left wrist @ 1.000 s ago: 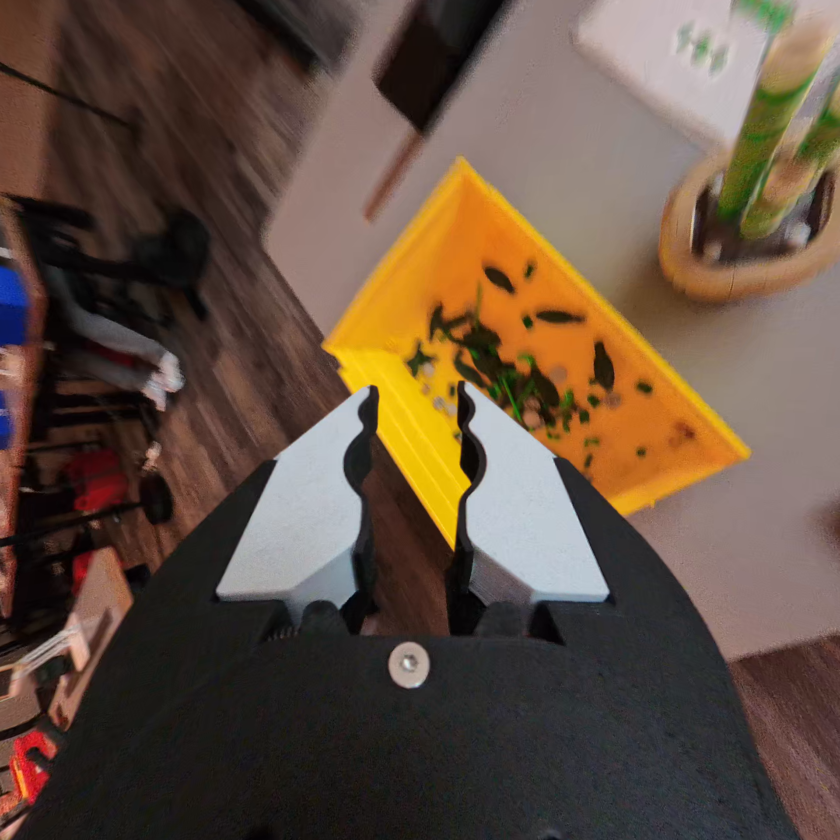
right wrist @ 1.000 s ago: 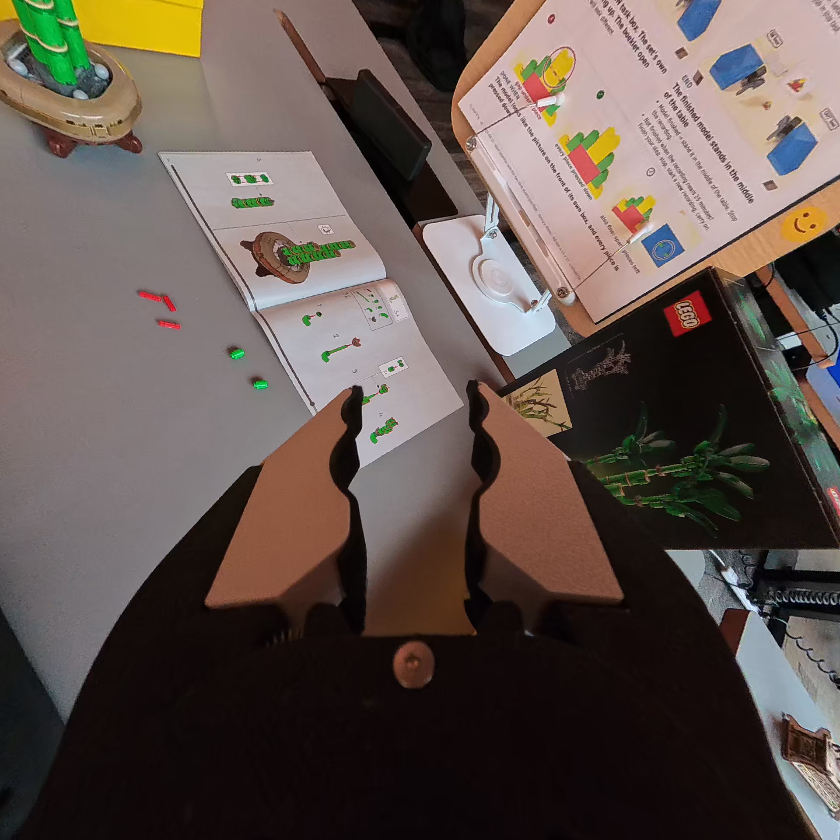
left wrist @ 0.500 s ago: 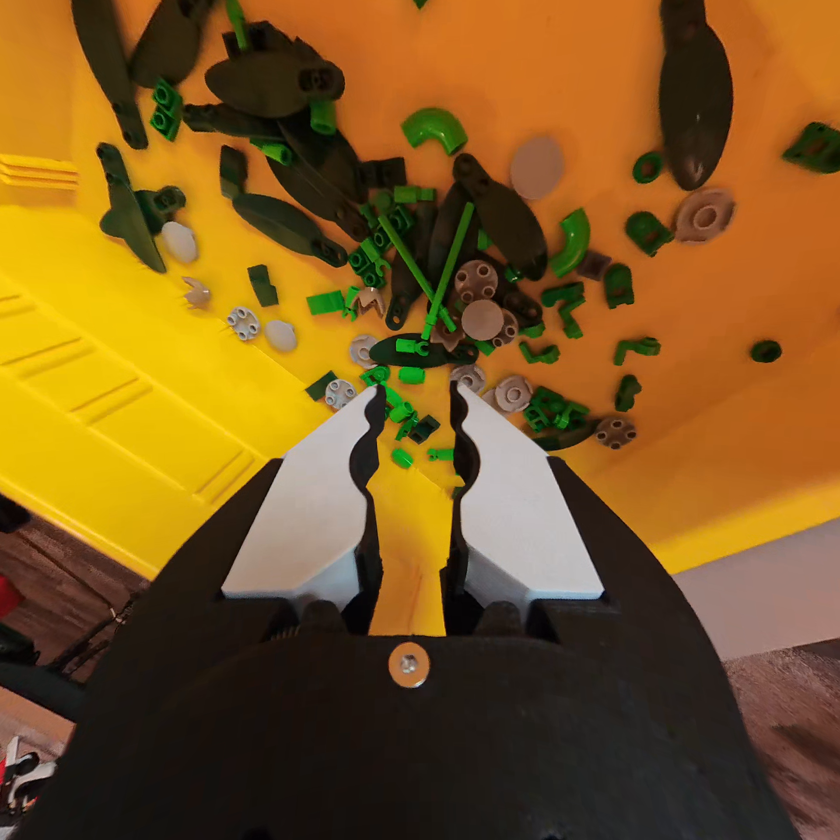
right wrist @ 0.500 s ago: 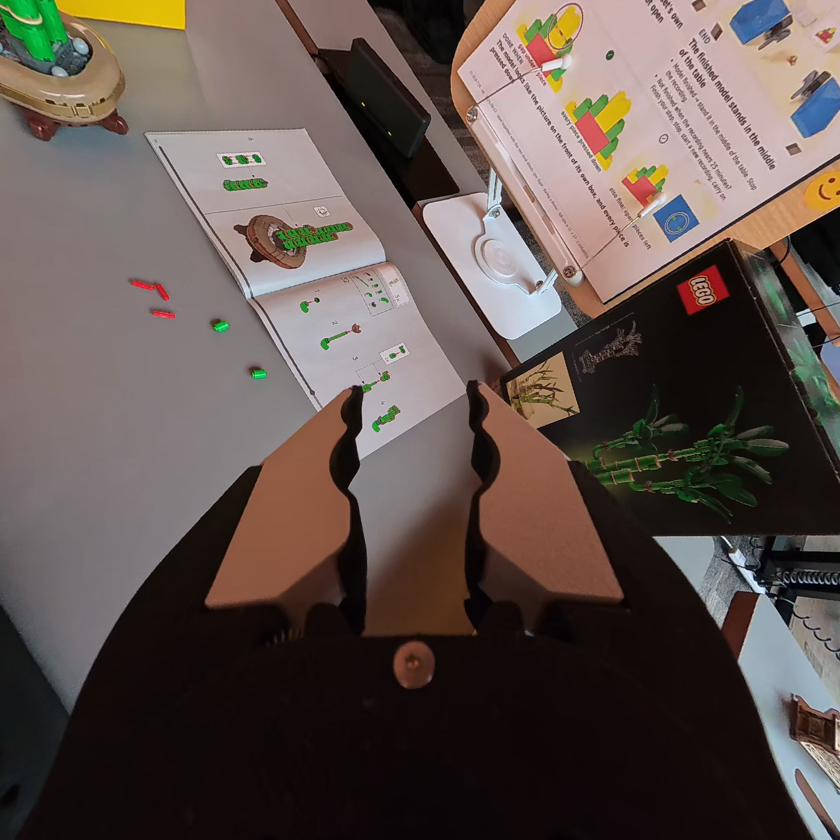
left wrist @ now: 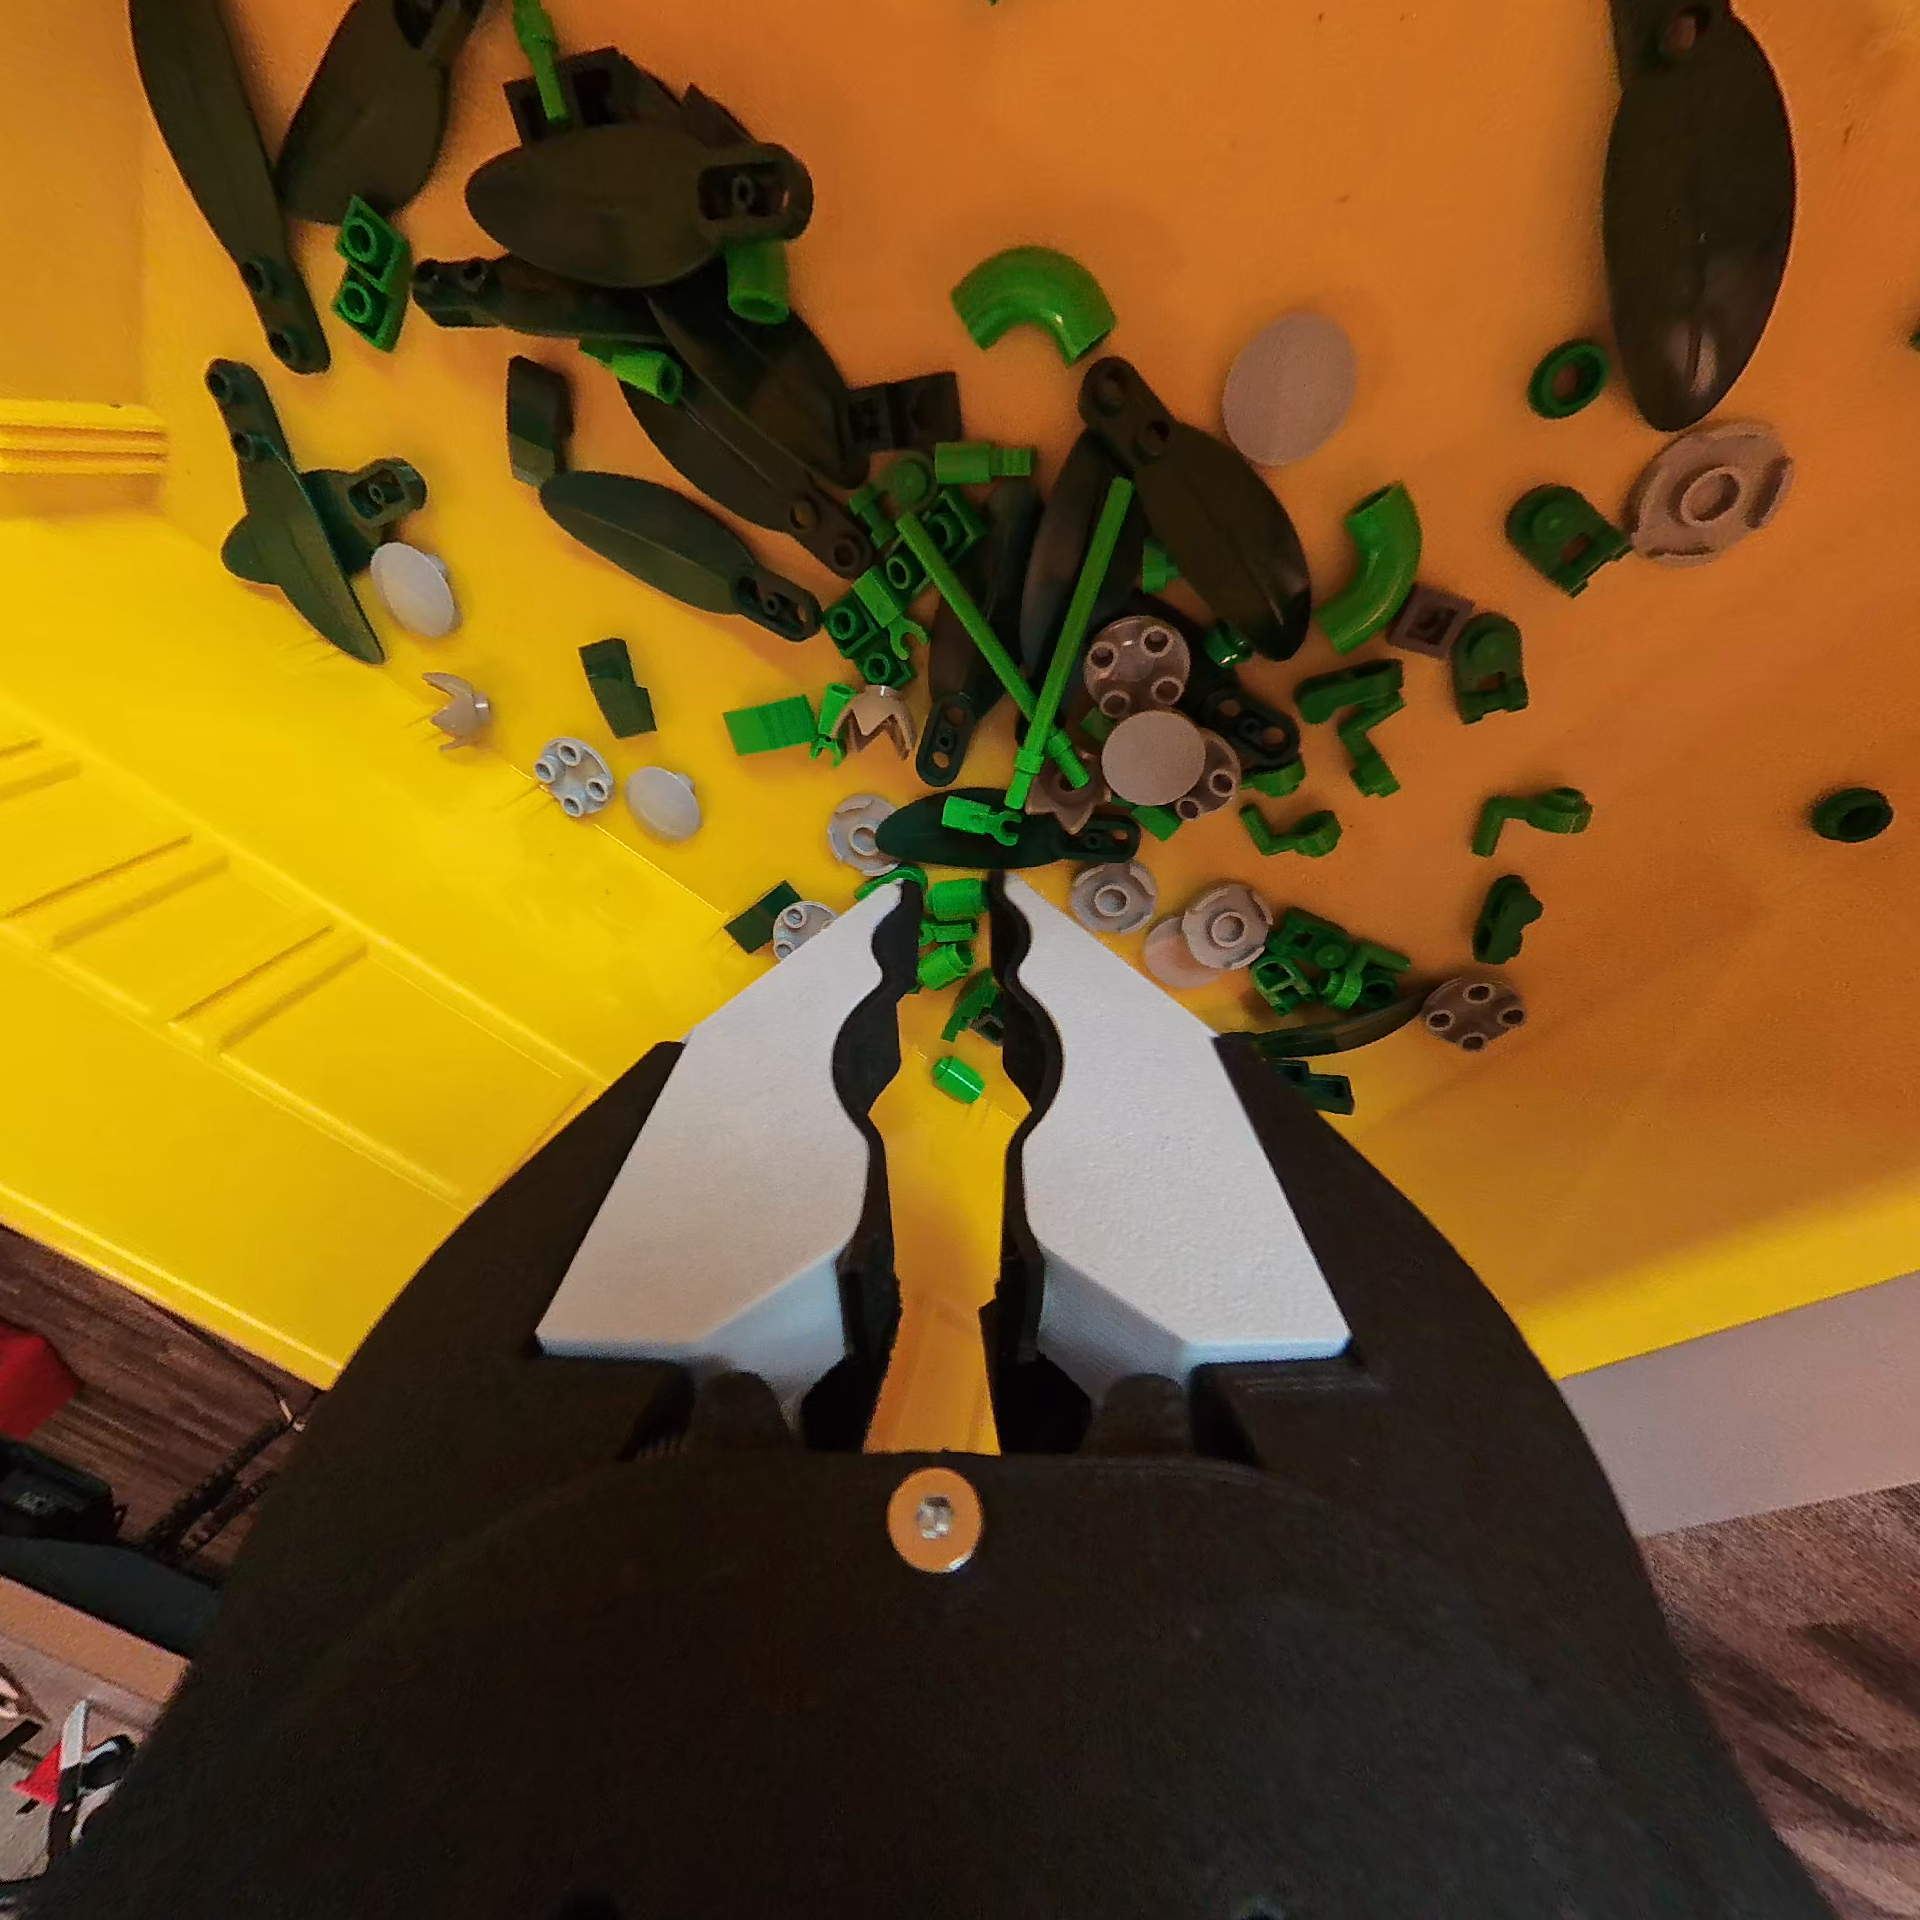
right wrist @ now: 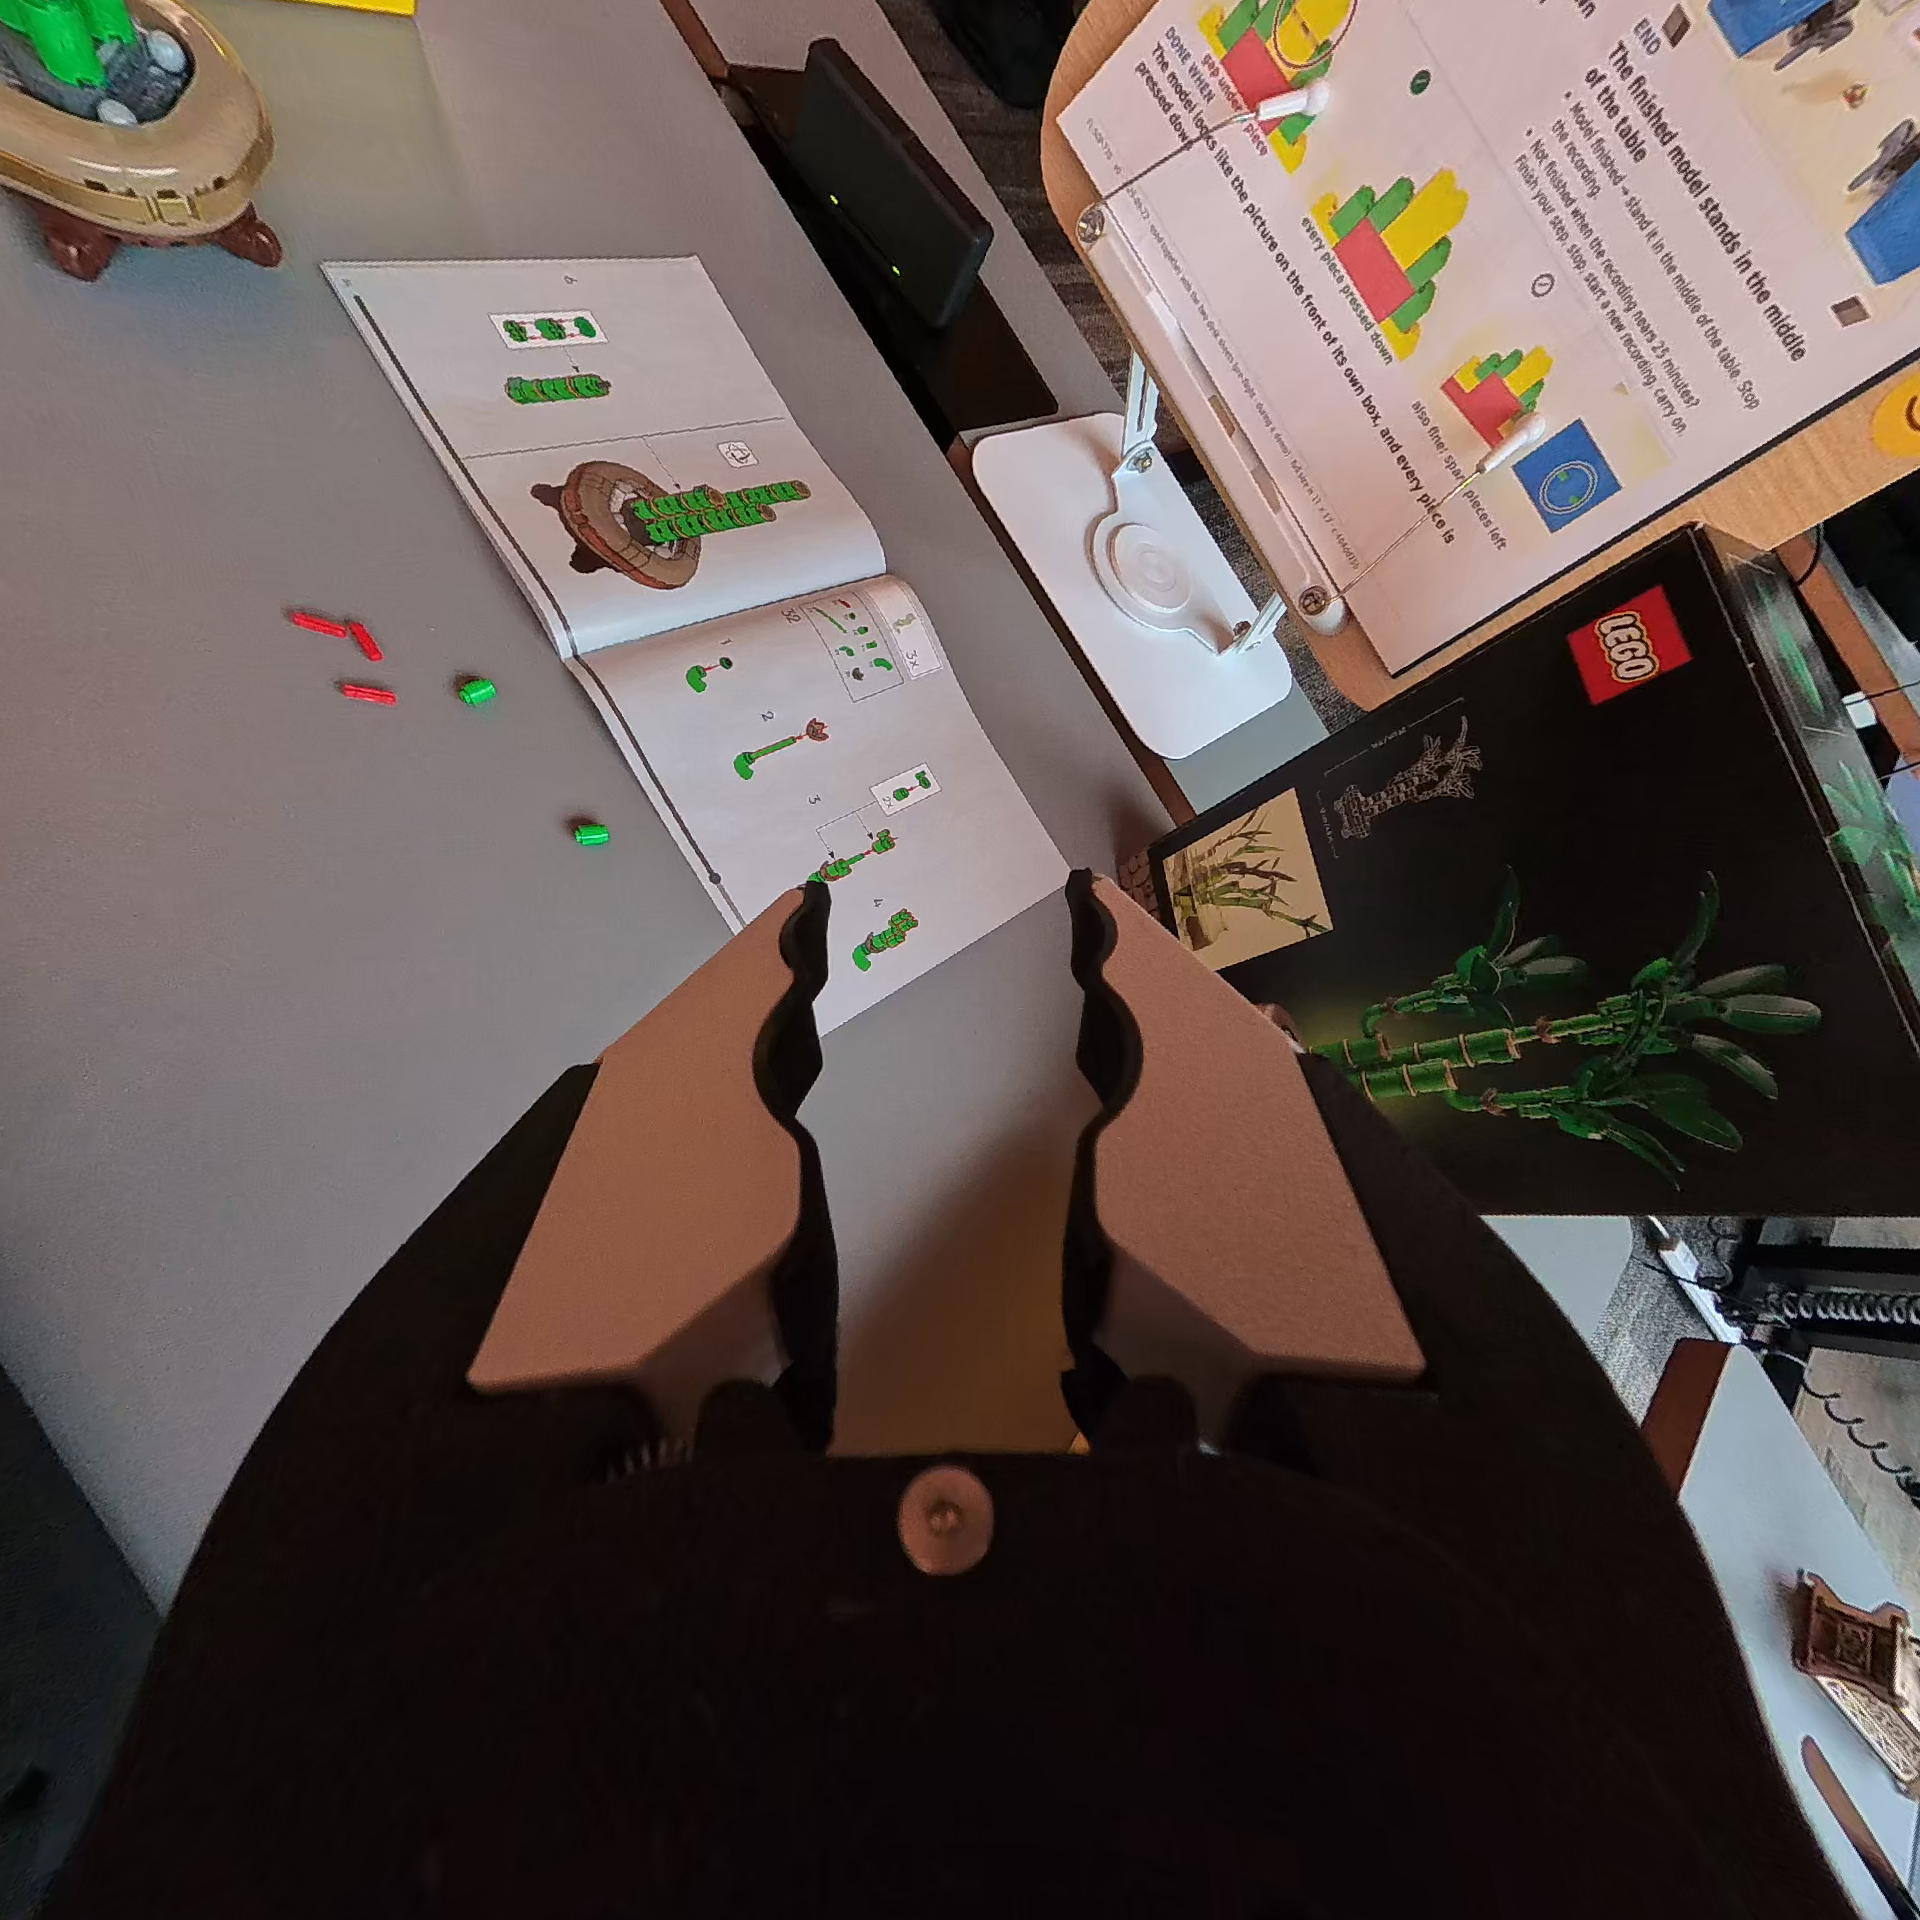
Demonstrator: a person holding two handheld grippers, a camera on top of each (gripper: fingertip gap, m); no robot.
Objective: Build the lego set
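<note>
My left gripper (left wrist: 956,894) reaches into the yellow bin (left wrist: 260,1039), low over a heap of dark green leaves (left wrist: 623,208), bright green stems (left wrist: 1081,613) and grey round plates (left wrist: 1138,655). Its jaws are narrowed to a small gap, and a small bright green piece (left wrist: 958,899) sits between the tips. My right gripper (right wrist: 945,899) is open and empty, above the grey table (right wrist: 260,1039) at the near corner of the open instruction booklet (right wrist: 665,436). The partly built bamboo model in its tan pot (right wrist: 135,135) stands at the far left.
Three small red pins (right wrist: 364,691) and two green studs (right wrist: 476,690) lie left of the booklet. The black set box (right wrist: 1558,935) lies to the right. A printed sheet on a white stand (right wrist: 1143,582) and a black device (right wrist: 894,208) stand behind.
My left gripper dropped from above the table into the bin, then moved slightly closer to the pieces, and its jaws narrowed. My right gripper drifted a little forward and stayed open.
</note>
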